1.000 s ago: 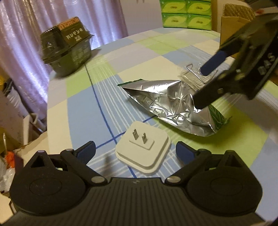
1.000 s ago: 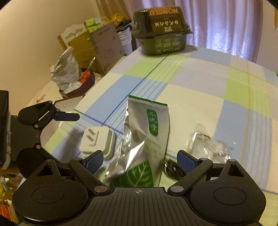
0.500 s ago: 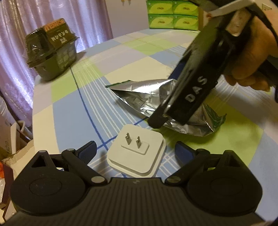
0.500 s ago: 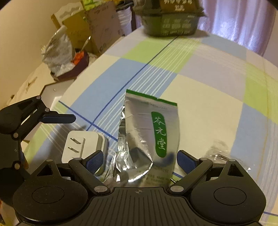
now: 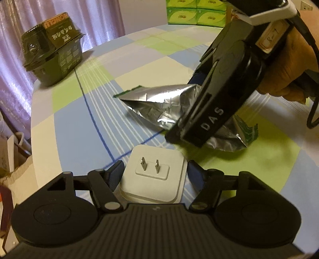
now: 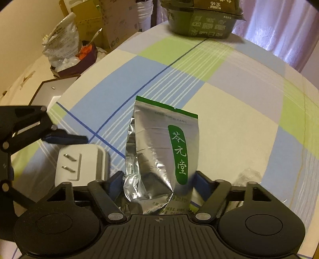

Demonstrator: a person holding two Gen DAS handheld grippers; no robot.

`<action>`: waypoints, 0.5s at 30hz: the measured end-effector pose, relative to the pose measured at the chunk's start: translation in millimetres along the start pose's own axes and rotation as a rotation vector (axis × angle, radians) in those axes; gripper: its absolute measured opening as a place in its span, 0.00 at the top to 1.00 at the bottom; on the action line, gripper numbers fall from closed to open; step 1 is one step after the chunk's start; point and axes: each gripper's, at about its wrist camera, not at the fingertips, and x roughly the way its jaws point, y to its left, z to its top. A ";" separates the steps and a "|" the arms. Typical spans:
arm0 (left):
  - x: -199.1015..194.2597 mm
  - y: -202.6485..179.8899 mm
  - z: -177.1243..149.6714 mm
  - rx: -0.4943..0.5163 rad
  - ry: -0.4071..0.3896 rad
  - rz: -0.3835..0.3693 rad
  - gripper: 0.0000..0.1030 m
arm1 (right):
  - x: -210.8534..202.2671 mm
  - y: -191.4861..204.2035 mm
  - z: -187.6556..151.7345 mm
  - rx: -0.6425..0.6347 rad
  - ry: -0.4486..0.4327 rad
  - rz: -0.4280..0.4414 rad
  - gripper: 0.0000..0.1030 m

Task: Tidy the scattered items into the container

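Silver foil tea pouch (image 6: 159, 157), crumpled, with a green label strip, lies on the checked tablecloth (image 6: 229, 111) near the table's middle. The right gripper (image 6: 157, 185) has its two blue-padded fingers on either side of the pouch's lower end, narrowed and pressing the foil; in the left wrist view that gripper (image 5: 217, 103) comes down over the pouch (image 5: 159, 105), held by a hand (image 5: 289, 65) at the upper right.

Just beside the pouch sits a white plug adapter (image 5: 153, 175), prongs up. The left gripper (image 5: 154, 175) has closed in on it, one blue pad touching each side of the white body. From the right wrist view the same adapter (image 6: 79, 163) shows at the left, with one left finger (image 6: 65, 138) above it.

Well apart, at the far edge of the table, stands a dark green container (image 5: 53, 49) with a printed lid. A clear plastic wrapper (image 6: 247, 177) lies just right of the right gripper. Green boxes (image 5: 197, 12) are stacked beyond the table, against purple curtains (image 5: 95, 18).
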 end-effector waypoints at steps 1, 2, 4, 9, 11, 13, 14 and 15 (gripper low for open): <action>-2.0 -1.8 -1.3 -0.011 0.006 0.005 0.37 | -1.3 1.5 -0.9 -0.006 -0.006 -0.007 0.35; -4.5 -4.0 -3.6 -0.027 0.010 0.012 0.37 | -3.2 3.1 -2.2 -0.013 -0.013 -0.017 0.39; -9.3 -7.0 -7.7 -0.062 0.014 0.021 0.37 | -8.2 6.8 -3.6 -0.022 -0.021 -0.019 0.42; -23.5 -18.9 -16.1 -0.120 0.028 0.031 0.37 | -28.9 16.0 -12.1 -0.014 -0.053 0.003 0.44; -30.5 -24.8 -18.1 -0.125 0.024 0.032 0.37 | -40.3 18.7 -17.4 -0.007 -0.067 0.012 0.44; -38.3 -30.5 -18.6 -0.128 0.018 0.032 0.37 | -54.8 21.4 -24.1 -0.004 -0.083 0.016 0.44; -41.7 -33.4 -18.2 -0.130 0.018 0.035 0.37 | -62.7 22.2 -28.3 -0.002 -0.089 0.016 0.44; -46.1 -36.9 -17.7 -0.132 0.016 0.039 0.38 | -71.0 22.7 -33.5 -0.001 -0.096 0.017 0.44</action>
